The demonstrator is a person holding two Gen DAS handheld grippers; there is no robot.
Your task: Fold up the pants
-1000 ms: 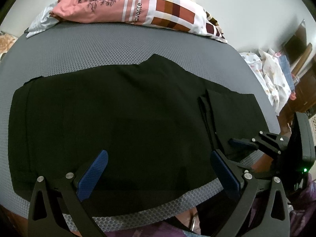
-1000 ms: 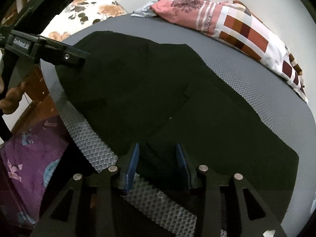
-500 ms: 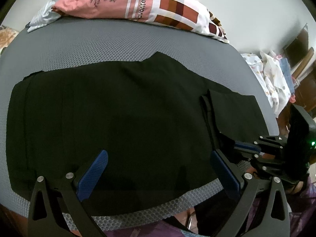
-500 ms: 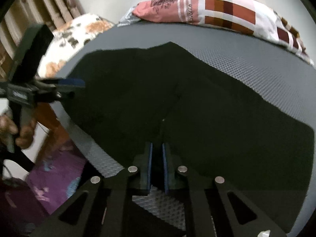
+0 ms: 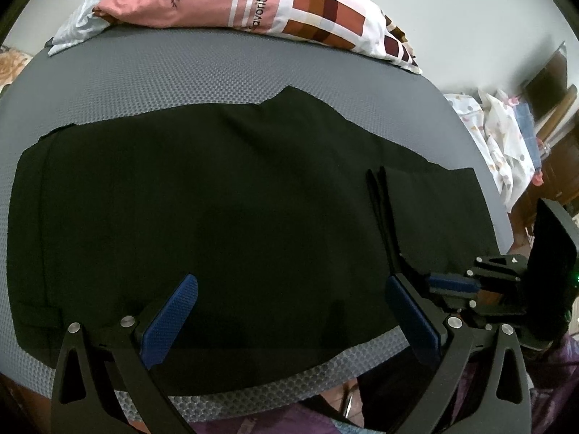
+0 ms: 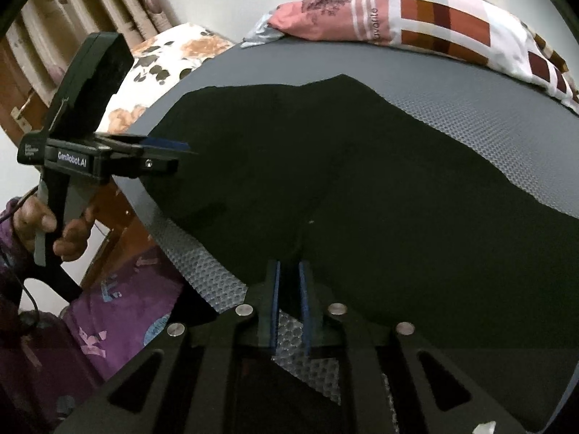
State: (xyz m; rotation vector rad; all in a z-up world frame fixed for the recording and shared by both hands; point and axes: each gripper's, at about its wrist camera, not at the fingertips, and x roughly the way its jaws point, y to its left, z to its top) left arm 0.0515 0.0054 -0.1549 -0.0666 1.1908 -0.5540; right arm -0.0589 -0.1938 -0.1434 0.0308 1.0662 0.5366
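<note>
Pants, black, are lying spread flat across the grey mesh mattress, reaching almost to its near edge; the left gripper is hovering above the near hem, jaws standing wide apart with nothing between them; the right gripper is sitting at the near edge by a fold, jaws nearly together after closing and easing slightly apart, a narrow gap between the pads, and whether cloth is pinched I cannot tell; a patterned pillow is resting along the far side.

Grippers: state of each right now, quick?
Left gripper: open, holding nothing.
Right gripper: nearly shut on the near edge of the black pants, jaws just reopening slightly.
</note>
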